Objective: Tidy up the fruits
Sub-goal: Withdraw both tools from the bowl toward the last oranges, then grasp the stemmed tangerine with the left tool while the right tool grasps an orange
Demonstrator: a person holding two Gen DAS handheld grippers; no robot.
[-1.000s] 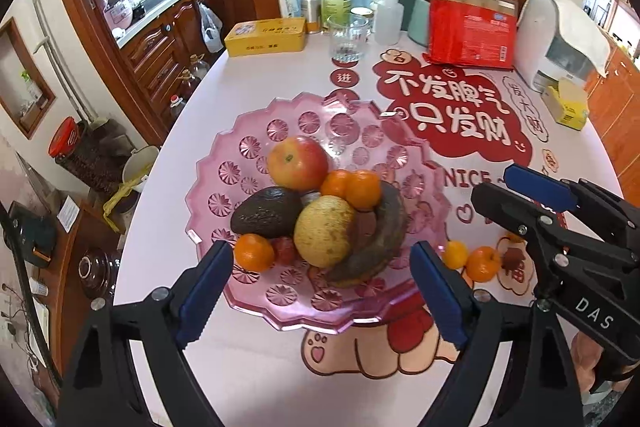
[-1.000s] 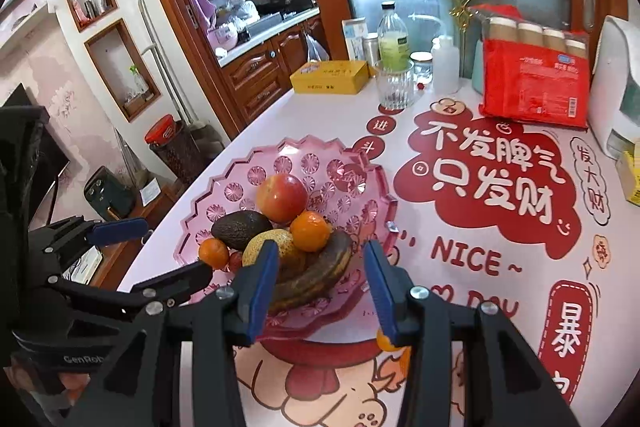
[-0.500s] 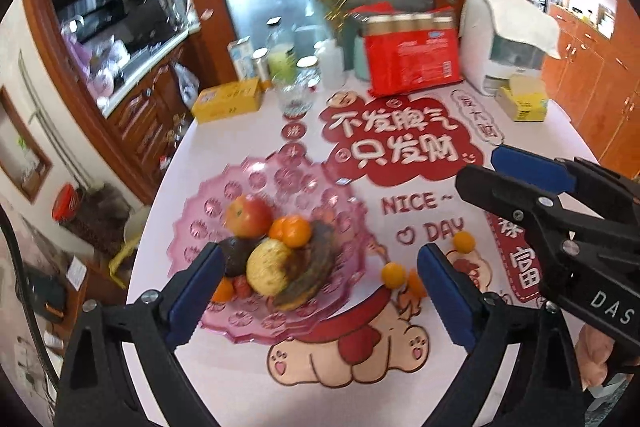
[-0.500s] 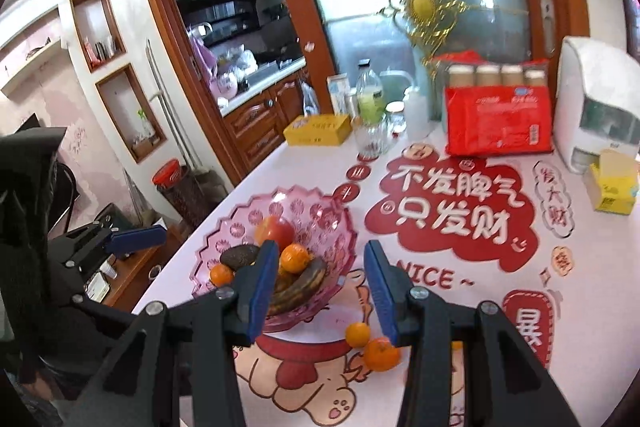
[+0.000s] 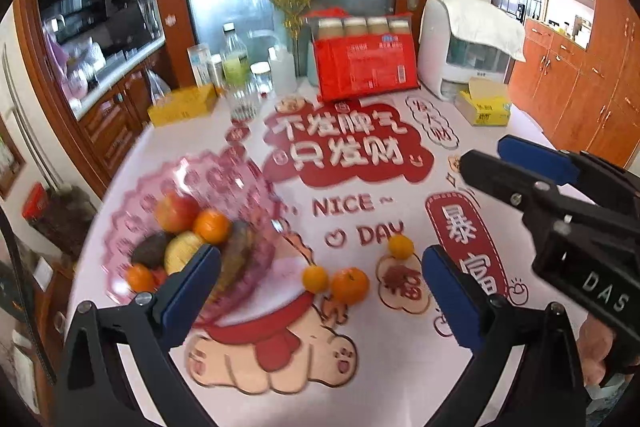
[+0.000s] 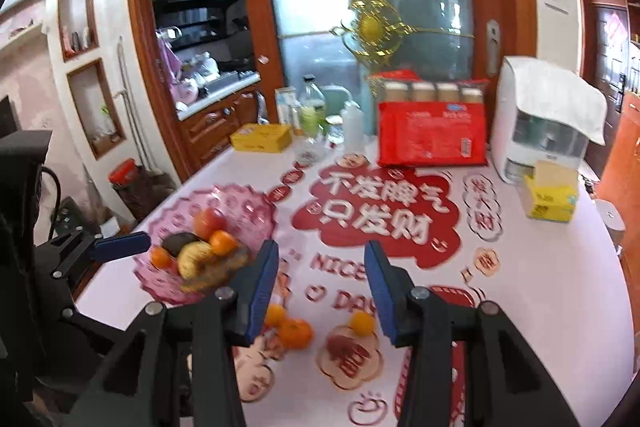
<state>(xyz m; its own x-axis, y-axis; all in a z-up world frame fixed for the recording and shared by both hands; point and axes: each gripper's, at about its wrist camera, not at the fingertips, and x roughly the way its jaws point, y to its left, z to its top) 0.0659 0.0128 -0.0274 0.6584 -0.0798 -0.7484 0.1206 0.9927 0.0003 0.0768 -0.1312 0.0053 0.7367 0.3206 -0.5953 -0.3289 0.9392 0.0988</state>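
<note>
Both tools — left tool (image 5: 320,287) and right tool (image 6: 320,283) — hang released, wide apart, touching nothing; three oranges (image 5: 350,285) lie loose on the tabletop (image 5: 400,367) beside the pink fruit bowl (image 5: 132,219).

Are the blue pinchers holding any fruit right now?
No, nothing is held. The left gripper and the right gripper are both open and empty, above the table. Three small oranges lie loose beside the pink fruit plate.

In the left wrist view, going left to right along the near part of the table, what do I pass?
Pink fruit bowl → small orange → larger mandarin → small orange on its own → right gripper.
</note>
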